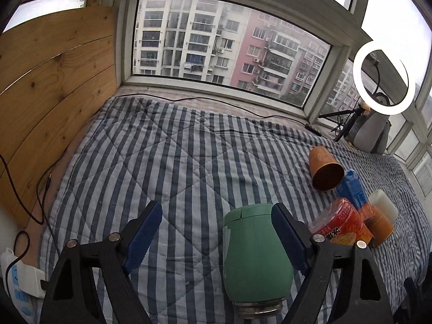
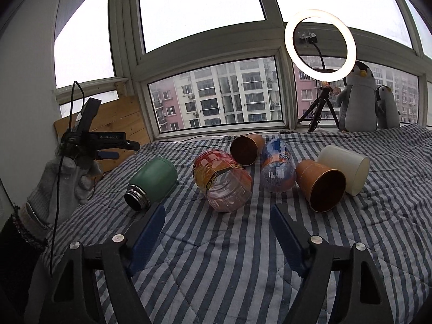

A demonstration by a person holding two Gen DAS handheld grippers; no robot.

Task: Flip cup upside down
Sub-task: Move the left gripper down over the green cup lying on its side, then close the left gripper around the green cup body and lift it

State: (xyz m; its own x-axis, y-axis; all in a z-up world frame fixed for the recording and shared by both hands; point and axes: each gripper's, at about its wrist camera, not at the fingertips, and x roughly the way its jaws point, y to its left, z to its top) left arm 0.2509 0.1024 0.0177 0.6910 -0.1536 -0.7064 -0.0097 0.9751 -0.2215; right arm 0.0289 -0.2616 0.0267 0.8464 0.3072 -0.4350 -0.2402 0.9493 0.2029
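A green cup (image 1: 256, 253) with a metal threaded mouth lies on its side on the striped quilt (image 1: 172, 167). My left gripper (image 1: 216, 240) is open; the cup lies between its fingers, close to the right finger (image 1: 290, 240), mouth towards the camera. In the right wrist view the green cup (image 2: 151, 182) lies at the left, mouth towards me, and the left gripper (image 2: 108, 151) shows held above and left of it in a gloved hand. My right gripper (image 2: 216, 237) is open and empty above the quilt (image 2: 229, 256), nearer than the cups.
Two brown cups (image 2: 321, 189) (image 2: 247, 148), a white cup (image 2: 345, 171), a red-labelled jar (image 2: 222, 183) and a blue-labelled jar (image 2: 278, 168) lie on their sides. A ring light (image 2: 320, 46) and plush penguins (image 2: 359, 100) stand by the window. A wooden board (image 1: 51, 91) and a power strip (image 1: 19, 283) are at left.
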